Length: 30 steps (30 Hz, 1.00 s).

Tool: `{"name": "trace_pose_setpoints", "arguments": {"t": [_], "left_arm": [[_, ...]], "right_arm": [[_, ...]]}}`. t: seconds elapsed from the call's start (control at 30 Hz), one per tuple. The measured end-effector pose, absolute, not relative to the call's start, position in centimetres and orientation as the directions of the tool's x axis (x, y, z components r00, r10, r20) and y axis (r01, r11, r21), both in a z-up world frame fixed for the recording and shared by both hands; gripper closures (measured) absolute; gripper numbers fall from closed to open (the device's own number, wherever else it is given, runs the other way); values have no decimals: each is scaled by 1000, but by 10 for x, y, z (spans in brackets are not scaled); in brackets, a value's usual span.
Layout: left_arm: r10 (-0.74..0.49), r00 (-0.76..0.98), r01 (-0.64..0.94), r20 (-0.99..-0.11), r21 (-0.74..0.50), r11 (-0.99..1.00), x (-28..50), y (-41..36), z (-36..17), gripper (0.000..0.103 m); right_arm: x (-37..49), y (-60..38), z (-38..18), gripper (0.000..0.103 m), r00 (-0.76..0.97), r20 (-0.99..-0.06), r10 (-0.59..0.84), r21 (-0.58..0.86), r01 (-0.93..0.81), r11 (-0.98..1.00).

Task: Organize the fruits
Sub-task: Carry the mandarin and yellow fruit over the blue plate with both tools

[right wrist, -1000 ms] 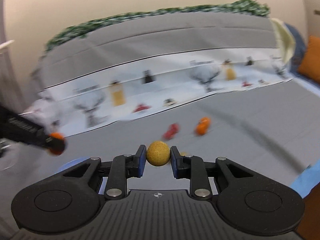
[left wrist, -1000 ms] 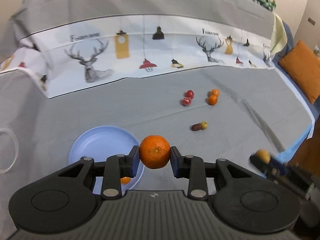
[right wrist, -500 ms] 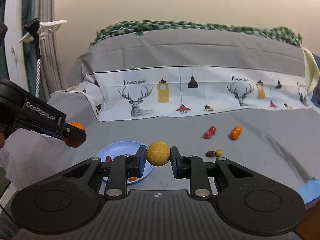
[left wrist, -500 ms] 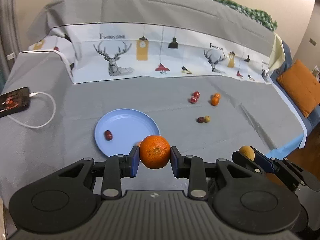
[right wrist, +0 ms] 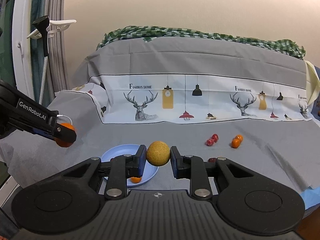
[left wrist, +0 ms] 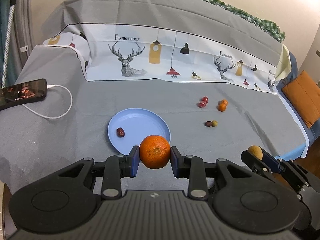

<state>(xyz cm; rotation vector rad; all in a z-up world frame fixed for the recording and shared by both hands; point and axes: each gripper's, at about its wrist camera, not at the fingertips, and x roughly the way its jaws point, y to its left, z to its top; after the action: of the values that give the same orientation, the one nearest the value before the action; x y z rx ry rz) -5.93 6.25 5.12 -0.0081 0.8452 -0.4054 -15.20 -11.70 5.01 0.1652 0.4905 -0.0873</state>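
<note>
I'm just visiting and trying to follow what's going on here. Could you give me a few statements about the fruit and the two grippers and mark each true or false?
1. The left gripper holds an orange. True.
2. The right gripper is open and holds nothing. False: it is shut on a yellow fruit.
3. A date lies on the plate. True.
4. The plate is red. False: it is blue.
5. A phone lies on the sheet. True.

Date [left wrist: 120,132] in plate [left wrist: 140,118], left of fruits [left wrist: 211,123]
</note>
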Motion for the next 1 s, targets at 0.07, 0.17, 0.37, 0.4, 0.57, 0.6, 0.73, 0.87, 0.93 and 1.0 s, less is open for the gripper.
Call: {"name": "trace_pose_setpoints", "arguments": {"t": [0.07,0.17,0.37,0.4,0.57,0.6,0.73,0.87,0.93,1.0], "left_arm": [[-349,588,341,-729,-168,925,-58,63,50,67],[-342,586,331,-734,-168,928,-55,63,49,67],[-331,601,300,-727,-179,937,-55,69,46,67],[-327,597,294,-733,-179,939,-54,70,43,67],[-298,582,261,-757,-173,950,-47,76,31,67],[-293,580,256,-760,-172,951,-45,78,29,67],[-268,576,242,-772,-152,958,-35,79,19,67],[-215,583,225,-784,-99,969,-18,74,13,67],[-201,592,215,-780,-88,973,-7,71,12,67],[-202,592,213,-780,-90,973,4,69,11,67]], "right_arm": [[-152,-117,50,76,878,-476,-44,139,124,983],[-150,-117,49,76,877,-478,-41,139,122,983],[-149,-118,46,76,877,-479,-28,145,110,983],[-147,-118,45,76,875,-485,-21,148,106,983],[-139,-116,38,76,859,-511,8,154,83,985],[-137,-115,36,76,855,-518,13,154,78,985],[-127,-111,31,76,840,-542,32,153,61,986],[-111,-111,24,76,822,-567,50,166,54,985],[-102,-112,20,76,814,-578,58,177,55,983],[-91,-113,16,76,807,-588,61,188,62,980]]}}
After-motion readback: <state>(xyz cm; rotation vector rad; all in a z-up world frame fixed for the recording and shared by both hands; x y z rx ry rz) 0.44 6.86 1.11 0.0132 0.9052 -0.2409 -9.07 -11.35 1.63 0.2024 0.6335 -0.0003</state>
